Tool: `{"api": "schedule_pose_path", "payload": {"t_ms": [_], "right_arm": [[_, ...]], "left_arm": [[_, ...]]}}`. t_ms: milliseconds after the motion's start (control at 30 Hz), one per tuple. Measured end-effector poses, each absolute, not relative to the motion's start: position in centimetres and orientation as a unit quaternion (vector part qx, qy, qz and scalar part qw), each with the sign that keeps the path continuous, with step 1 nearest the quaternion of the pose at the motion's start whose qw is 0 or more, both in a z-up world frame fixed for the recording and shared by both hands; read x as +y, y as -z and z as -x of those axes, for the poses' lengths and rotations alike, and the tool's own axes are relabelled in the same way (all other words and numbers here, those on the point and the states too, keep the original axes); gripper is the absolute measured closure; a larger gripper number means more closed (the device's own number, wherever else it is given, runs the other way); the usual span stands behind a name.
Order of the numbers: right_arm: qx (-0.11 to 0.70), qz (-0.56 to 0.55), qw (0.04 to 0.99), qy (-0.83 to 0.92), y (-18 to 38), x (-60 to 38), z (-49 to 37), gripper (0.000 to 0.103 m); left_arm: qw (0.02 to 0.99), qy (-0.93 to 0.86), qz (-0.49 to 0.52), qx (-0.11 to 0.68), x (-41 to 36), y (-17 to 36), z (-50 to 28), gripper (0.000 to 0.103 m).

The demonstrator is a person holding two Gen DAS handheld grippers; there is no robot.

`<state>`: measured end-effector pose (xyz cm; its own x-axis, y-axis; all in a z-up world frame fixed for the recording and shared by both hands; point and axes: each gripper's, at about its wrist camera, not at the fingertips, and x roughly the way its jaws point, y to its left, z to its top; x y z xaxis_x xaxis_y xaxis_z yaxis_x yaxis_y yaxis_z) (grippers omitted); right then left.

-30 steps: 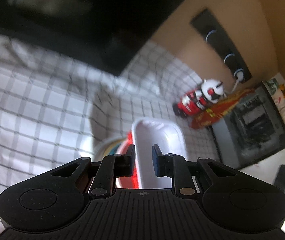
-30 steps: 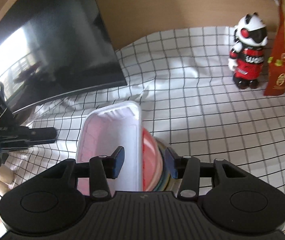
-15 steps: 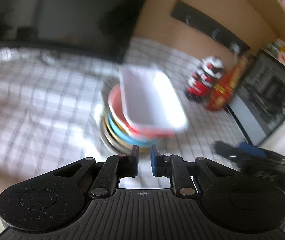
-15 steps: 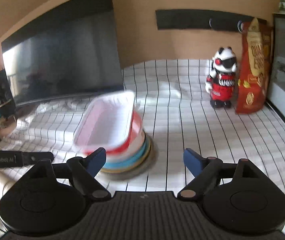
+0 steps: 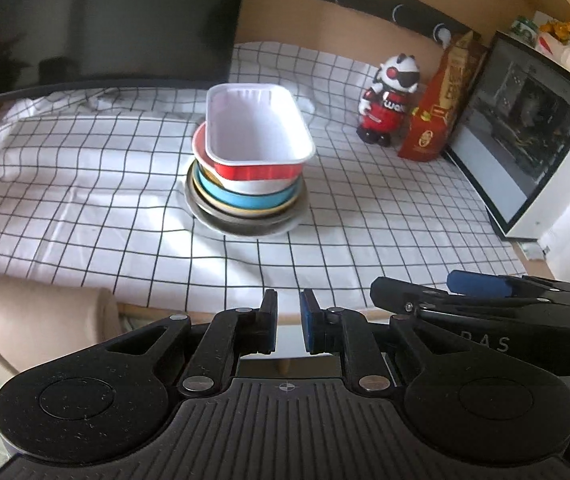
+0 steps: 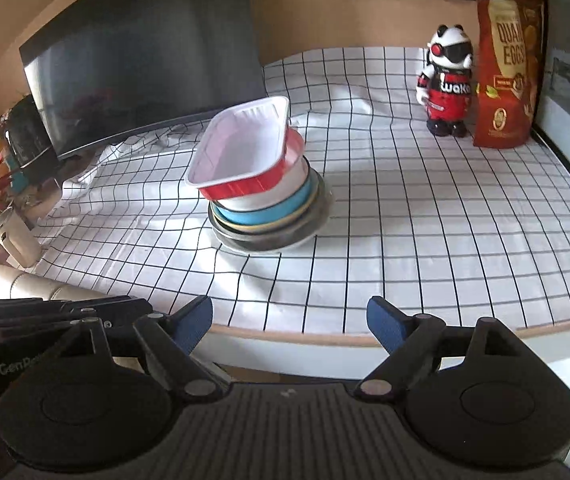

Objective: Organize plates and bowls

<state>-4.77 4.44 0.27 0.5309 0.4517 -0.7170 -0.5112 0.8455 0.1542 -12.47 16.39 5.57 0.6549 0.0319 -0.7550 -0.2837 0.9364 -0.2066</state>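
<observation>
The left gripper [image 5: 288, 322] was clenched on nothing; the right gripper [image 6: 289, 326] stood released, jaws wide and empty. Straight ahead of both, well apart, sat the stack of bowls and plates [image 6: 269, 208] on the checked cloth [image 6: 425, 216]. Its top tray [image 5: 256, 128], empty (tilted, long axis running away from the fingers), nested in a red-rimmed bowl [image 5: 245, 184]. Neither hand looked nearer.

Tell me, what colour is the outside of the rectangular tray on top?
Red outside, white inside; the rectangular tray shows best in the right wrist view.
</observation>
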Motion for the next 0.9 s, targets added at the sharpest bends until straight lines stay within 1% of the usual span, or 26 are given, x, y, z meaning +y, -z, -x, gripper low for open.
{"api": "schedule_pose_path", "payload": {"t_ms": [900], "right_arm": [[0.406, 0.038, 0.873, -0.269, 0.0, 3.4, 5.2, 0.018]], "left_arm": [[0.893, -0.083, 0.156, 0.413, 15.4, -5.7, 12.6, 0.087]]}}
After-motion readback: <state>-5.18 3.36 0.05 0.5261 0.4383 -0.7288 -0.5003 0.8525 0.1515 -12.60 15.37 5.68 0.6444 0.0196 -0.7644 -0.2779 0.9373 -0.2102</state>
